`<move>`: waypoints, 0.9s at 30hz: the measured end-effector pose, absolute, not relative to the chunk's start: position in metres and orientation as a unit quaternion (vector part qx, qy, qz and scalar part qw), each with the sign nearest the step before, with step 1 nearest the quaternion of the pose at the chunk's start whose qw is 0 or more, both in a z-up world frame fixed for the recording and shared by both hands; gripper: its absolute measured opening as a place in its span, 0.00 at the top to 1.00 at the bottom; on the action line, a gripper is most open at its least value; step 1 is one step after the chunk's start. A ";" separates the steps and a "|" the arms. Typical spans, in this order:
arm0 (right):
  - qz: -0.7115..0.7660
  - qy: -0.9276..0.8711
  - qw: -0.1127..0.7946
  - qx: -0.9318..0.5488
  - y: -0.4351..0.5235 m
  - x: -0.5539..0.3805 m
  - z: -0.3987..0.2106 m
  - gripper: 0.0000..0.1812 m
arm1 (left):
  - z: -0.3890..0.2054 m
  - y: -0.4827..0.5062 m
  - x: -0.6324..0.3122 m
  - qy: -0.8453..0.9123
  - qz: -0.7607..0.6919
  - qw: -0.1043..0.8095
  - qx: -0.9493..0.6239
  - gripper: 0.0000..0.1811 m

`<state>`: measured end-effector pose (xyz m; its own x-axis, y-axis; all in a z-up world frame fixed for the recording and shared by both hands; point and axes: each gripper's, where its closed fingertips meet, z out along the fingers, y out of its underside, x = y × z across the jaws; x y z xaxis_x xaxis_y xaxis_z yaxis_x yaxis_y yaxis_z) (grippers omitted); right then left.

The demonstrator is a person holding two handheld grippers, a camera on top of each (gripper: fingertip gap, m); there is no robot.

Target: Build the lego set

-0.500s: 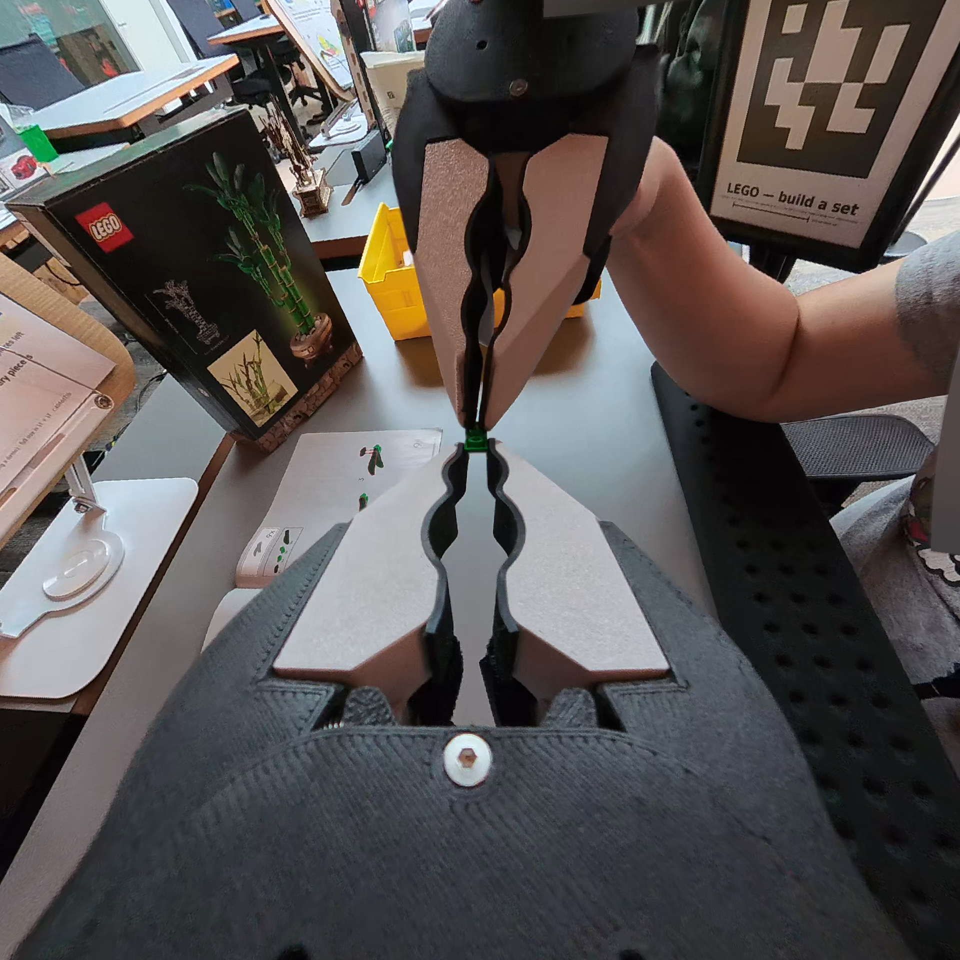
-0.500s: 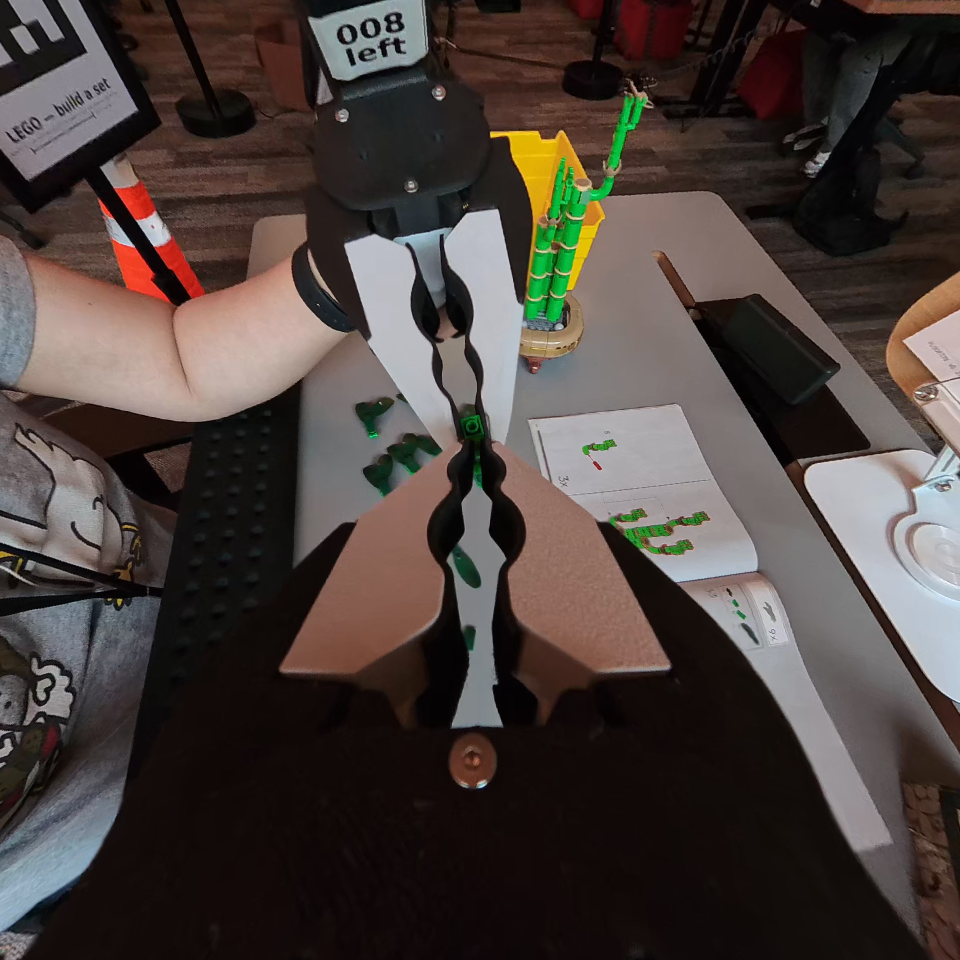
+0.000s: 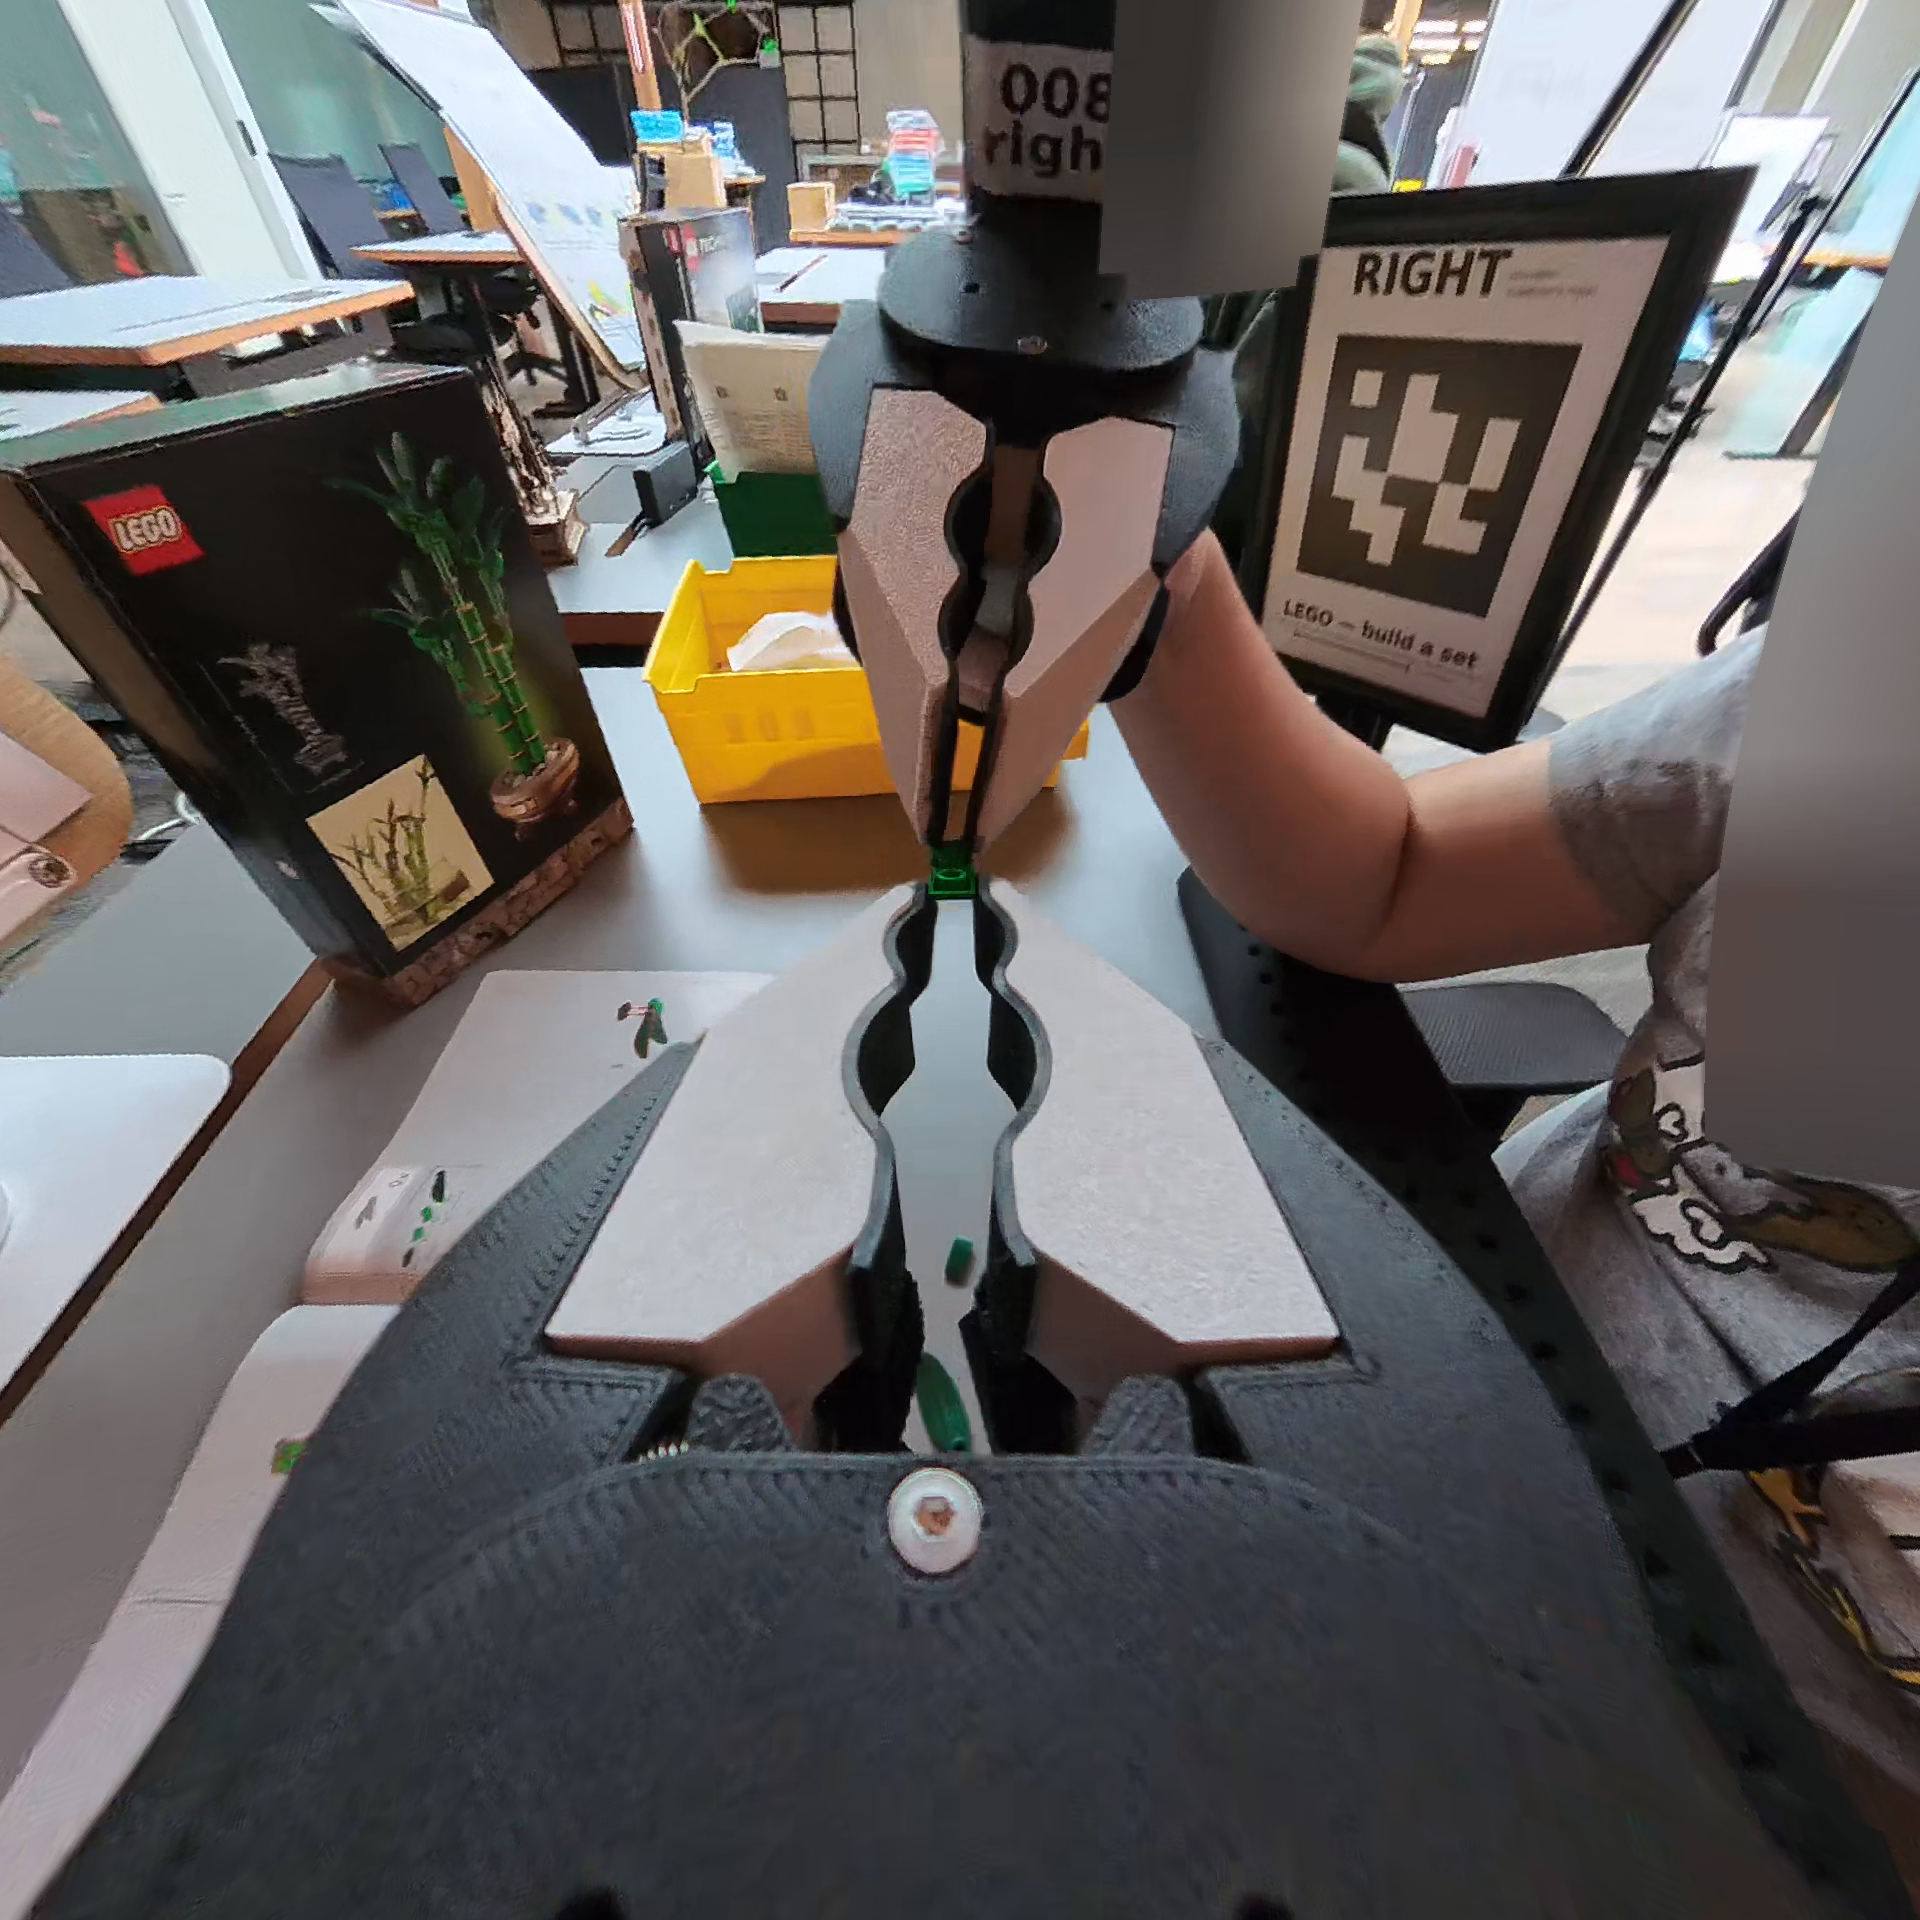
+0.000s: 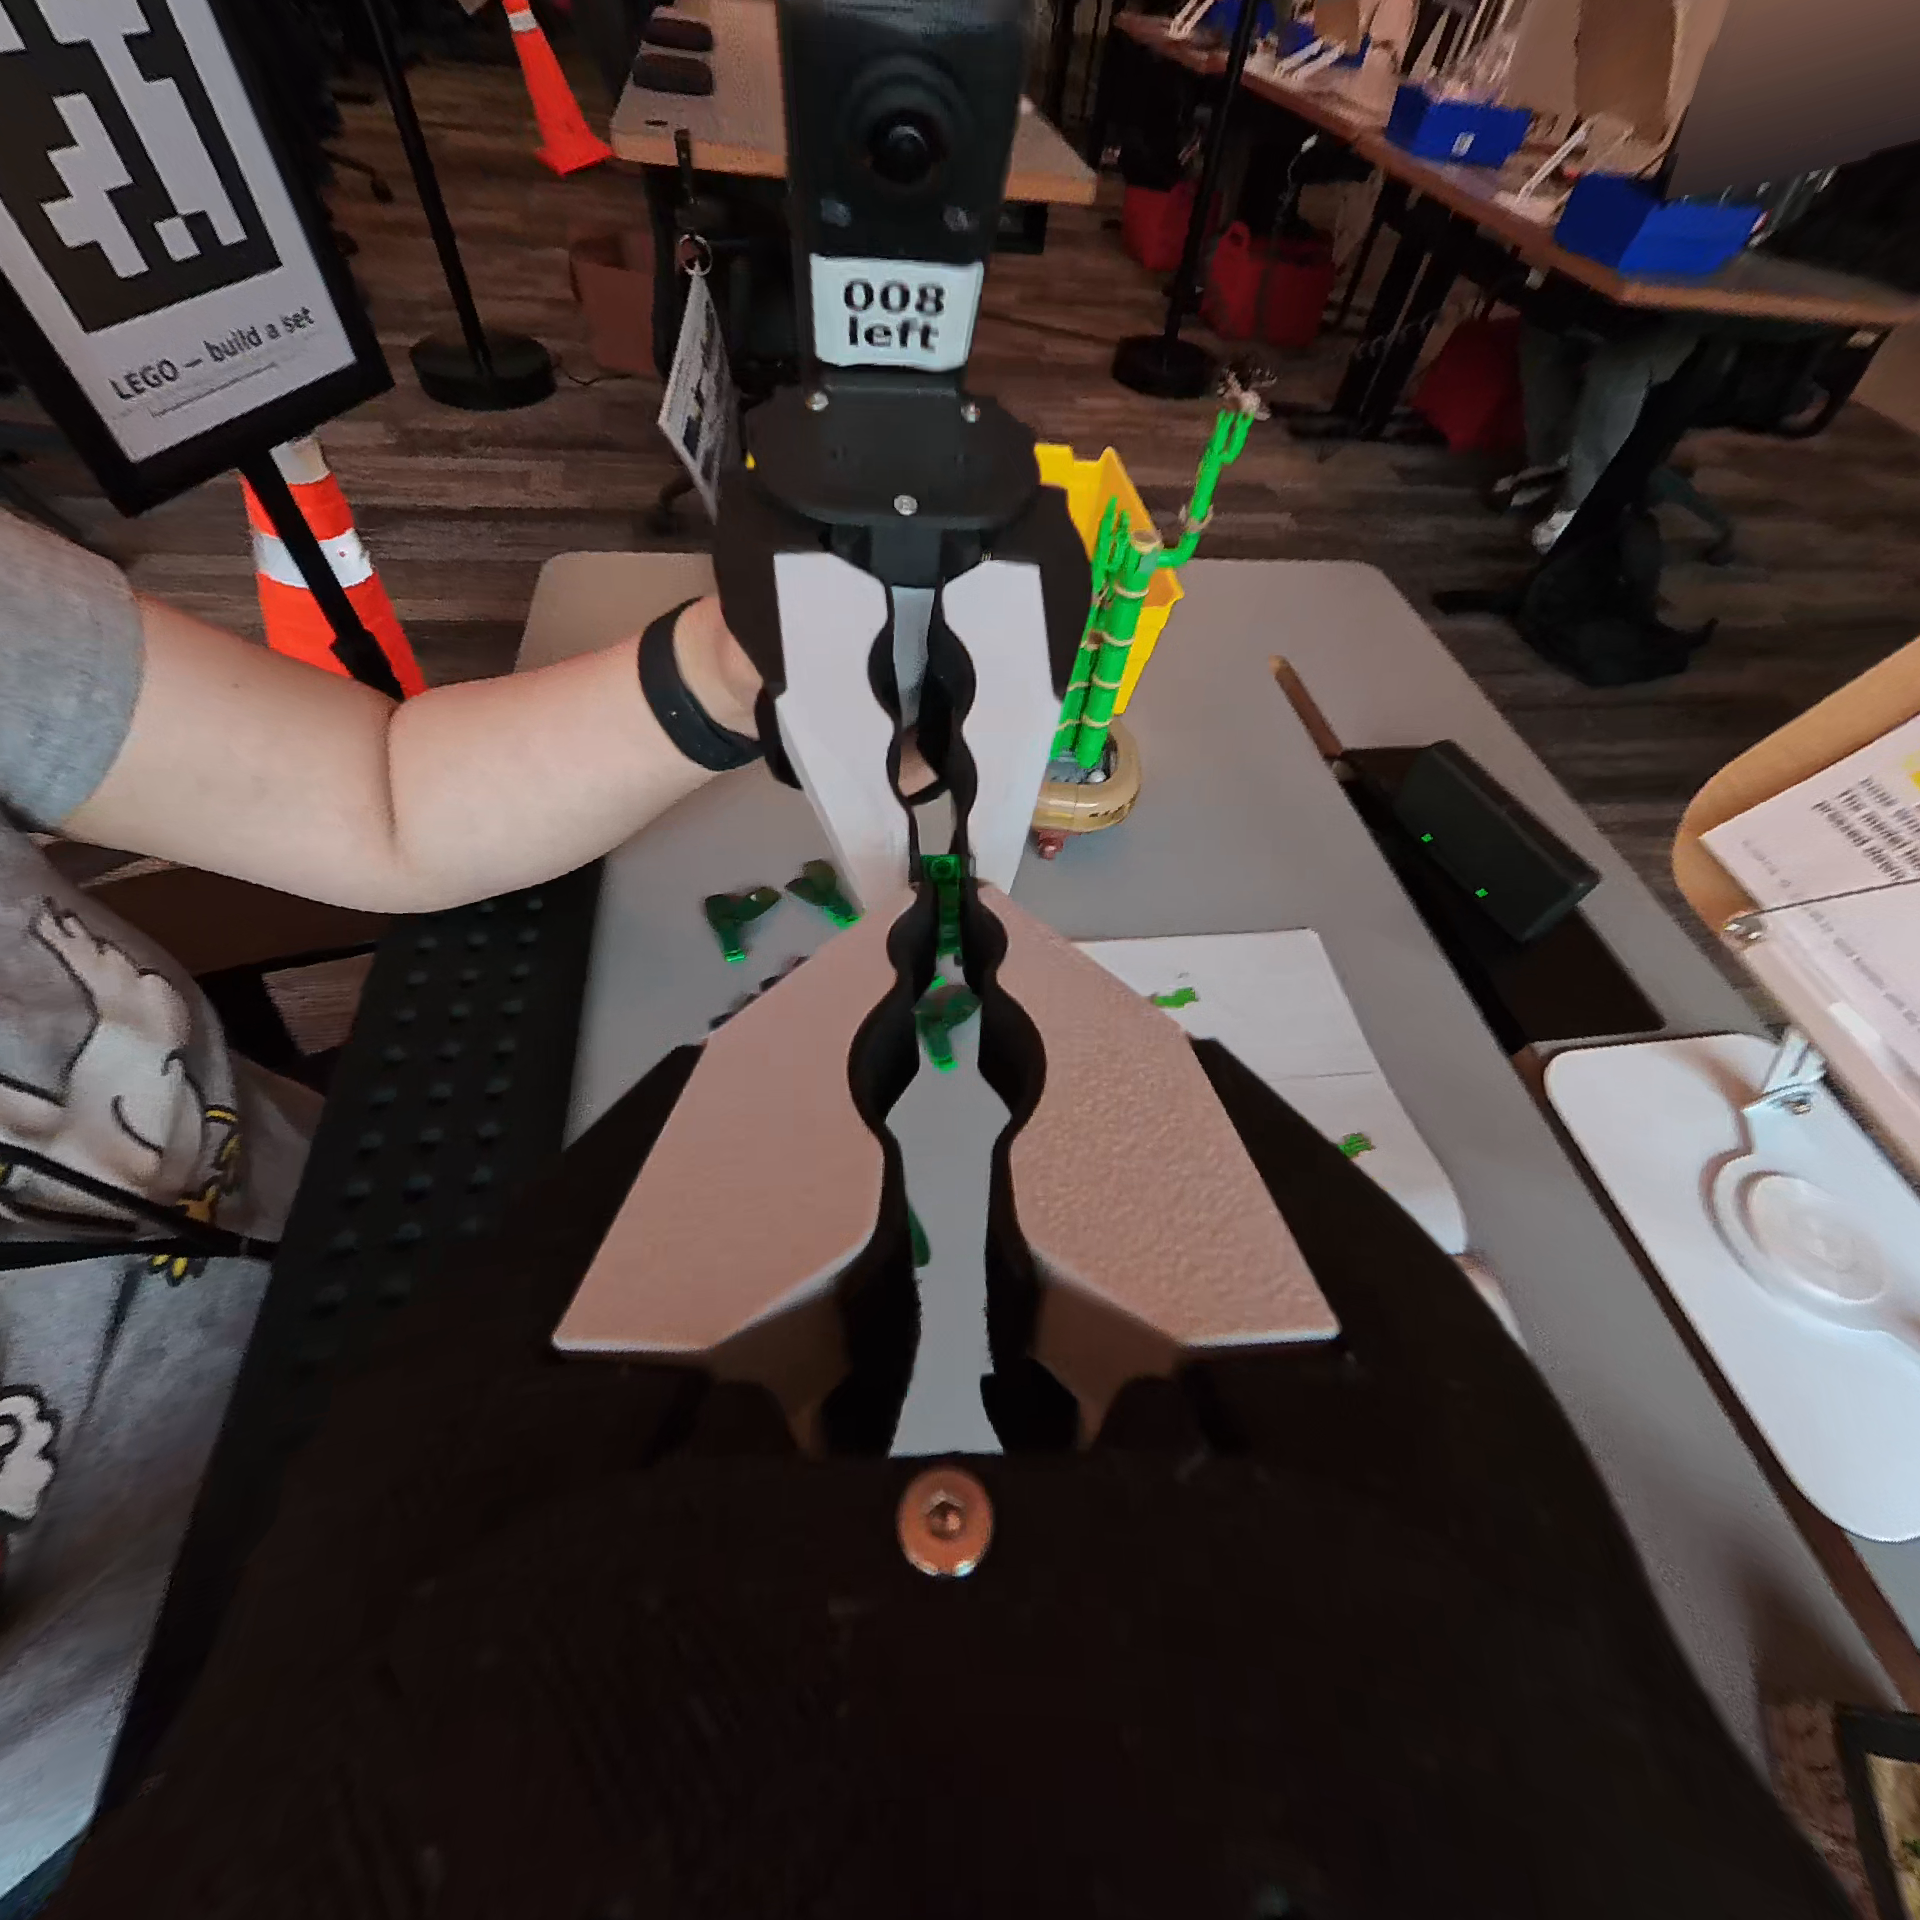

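Observation:
My left gripper point(image 3: 951, 902) and right gripper point(image 4: 940, 906) meet tip to tip above the grey table point(image 4: 1226, 831). Between the tips sits a small green lego piece point(image 3: 951, 881), which also shows in the right wrist view point(image 4: 942, 873). Both grippers are shut on it; I cannot tell whether it is one piece or two joined. Loose green leaf pieces point(image 4: 743, 916) lie on the table below, one of them point(image 4: 943, 1023) seen between my right fingers. The bamboo model point(image 4: 1101, 665) stands in its tan pot point(image 4: 1091, 795) behind the left gripper point(image 4: 940, 857).
An open instruction booklet point(image 4: 1247, 997) lies right of the leaves. A yellow bin point(image 3: 769, 717) and the set's box point(image 3: 312, 665) stand at the table's far side. A black studded mat point(image 4: 416, 1091), a black device point(image 4: 1486, 842) and a white stand base point(image 4: 1766, 1247) flank the work area. The grippers are tip to tip, or close to it.
Both grippers have tilted and risen together, staying tip to tip on the green piece. More of the room shows, and loose green pieces now show under the left fingers.

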<state>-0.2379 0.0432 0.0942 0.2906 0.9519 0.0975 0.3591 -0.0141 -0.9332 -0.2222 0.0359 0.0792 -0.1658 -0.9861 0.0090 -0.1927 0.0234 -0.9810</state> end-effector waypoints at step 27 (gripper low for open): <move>0.011 -0.622 0.675 -0.397 0.032 -0.258 0.115 0.93 | 0.111 0.022 -0.233 0.467 -0.694 0.234 -0.496 0.97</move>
